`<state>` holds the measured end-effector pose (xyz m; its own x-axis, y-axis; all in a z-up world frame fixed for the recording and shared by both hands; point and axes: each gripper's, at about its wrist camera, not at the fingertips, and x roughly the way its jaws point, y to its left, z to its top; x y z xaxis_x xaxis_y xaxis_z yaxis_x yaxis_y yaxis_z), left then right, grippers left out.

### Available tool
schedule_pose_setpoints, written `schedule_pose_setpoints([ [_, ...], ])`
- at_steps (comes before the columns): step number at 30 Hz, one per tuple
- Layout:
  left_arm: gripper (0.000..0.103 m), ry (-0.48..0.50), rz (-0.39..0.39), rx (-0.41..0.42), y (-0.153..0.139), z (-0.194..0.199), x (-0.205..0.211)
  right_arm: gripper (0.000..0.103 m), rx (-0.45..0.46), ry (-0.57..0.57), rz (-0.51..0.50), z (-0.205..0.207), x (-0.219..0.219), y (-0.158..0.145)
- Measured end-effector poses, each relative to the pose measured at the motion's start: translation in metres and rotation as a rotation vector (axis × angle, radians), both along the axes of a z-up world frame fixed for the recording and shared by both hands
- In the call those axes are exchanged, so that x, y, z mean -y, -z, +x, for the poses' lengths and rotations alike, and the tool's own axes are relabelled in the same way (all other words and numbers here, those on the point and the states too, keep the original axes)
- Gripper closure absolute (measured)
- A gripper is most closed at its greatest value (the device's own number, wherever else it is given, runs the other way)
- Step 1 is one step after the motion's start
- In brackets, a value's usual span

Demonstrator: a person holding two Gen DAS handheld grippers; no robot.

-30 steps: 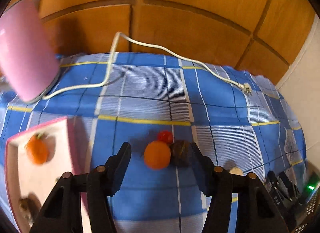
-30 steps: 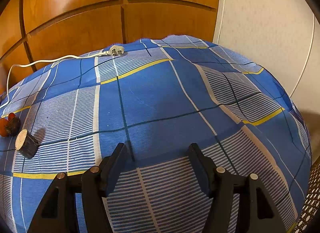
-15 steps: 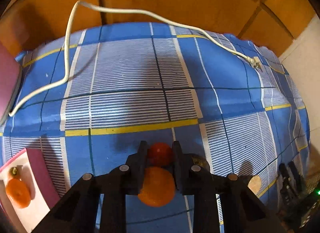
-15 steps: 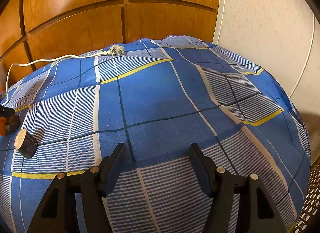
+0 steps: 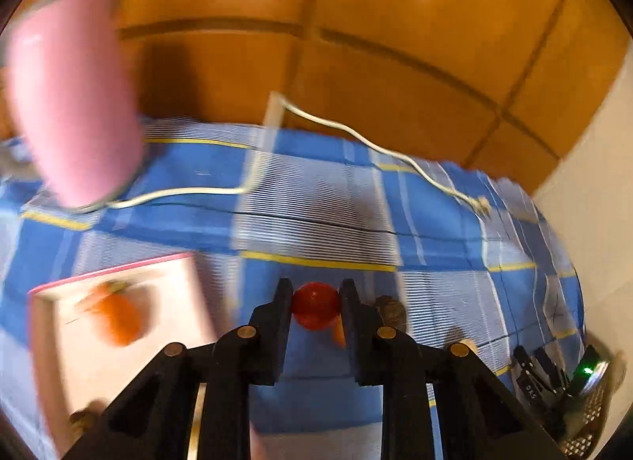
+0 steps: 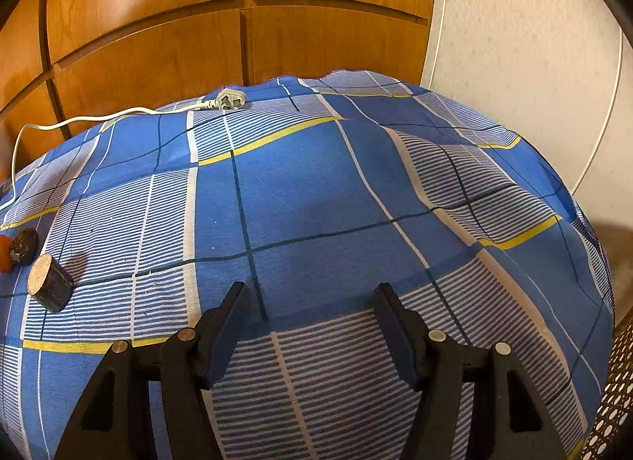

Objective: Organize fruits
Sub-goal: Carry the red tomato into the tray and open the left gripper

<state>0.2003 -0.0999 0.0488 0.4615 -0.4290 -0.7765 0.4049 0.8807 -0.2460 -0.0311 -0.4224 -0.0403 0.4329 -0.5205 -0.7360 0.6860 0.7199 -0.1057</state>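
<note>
Carriage of the red fruit (image 5: 316, 305) toward the pink-rimmed tray (image 5: 118, 361) is judged under way. Left gripper (image 5: 315, 301) jaws are clamped on it, right of the tray; right gripper (image 6: 312, 313) jaws stand open, empty. Release should be withheld until the fruit is over the tray, clear of the orange fruit (image 5: 120, 319) inside.

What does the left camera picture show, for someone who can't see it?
The left tool pinches a small red fruit above a blue checked cloth. A white tray holding an orange fruit sits to its left, a pink jug behind.
</note>
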Motion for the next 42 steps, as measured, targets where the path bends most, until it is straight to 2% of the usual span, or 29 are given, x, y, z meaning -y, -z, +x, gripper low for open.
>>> schedule_pose_setpoints([
  [4, 0.078, -0.149, 0.005, 0.018, -0.004, -0.007, -0.059, 0.037, -0.001, 0.0, -0.001, 0.0, 0.0, 0.0],
  [7, 0.078, -0.25, 0.02, -0.008, 0.006, -0.01, -0.101, 0.037, -0.001, 0.0, -0.001, 0.0, 0.0, 0.0],
  [12, 0.078, -0.336, 0.039, -0.001, 0.02, -0.021, -0.133, 0.037, 0.0, 0.0, 0.0, 0.0, 0.0, 0.0],
  [17, 0.078, -0.37, 0.059, 0.031, 0.026, -0.031, -0.14, 0.037, -0.001, 0.001, 0.0, 0.0, 0.0, 0.0],
  [21, 0.077, -0.441, 0.095, 0.034, 0.033, -0.029, -0.146, 0.037, -0.001, 0.001, 0.0, 0.0, 0.0, 0.0],
  [23, 0.072, -0.465, 0.11, 0.043, 0.035, -0.03, -0.149, 0.037, 0.0, 0.001, 0.001, 0.0, 0.0, 0.0],
  [25, 0.066, -0.474, 0.108, 0.059, 0.034, -0.034, -0.152, 0.037, 0.0, 0.001, 0.001, 0.0, 0.0, 0.0],
  [30, 0.061, -0.476, 0.117, 0.105, 0.027, -0.055, -0.154, 0.037, -0.002, 0.001, -0.001, 0.0, 0.0, 0.0],
  [33, 0.053, -0.48, 0.116, 0.138, 0.021, -0.071, -0.154, 0.037, -0.003, 0.001, -0.002, 0.001, -0.001, 0.0],
  [42, 0.051, -0.492, 0.092, 0.176, 0.01, -0.11, -0.158, 0.037, -0.002, 0.002, -0.001, 0.001, -0.001, 0.0],
])
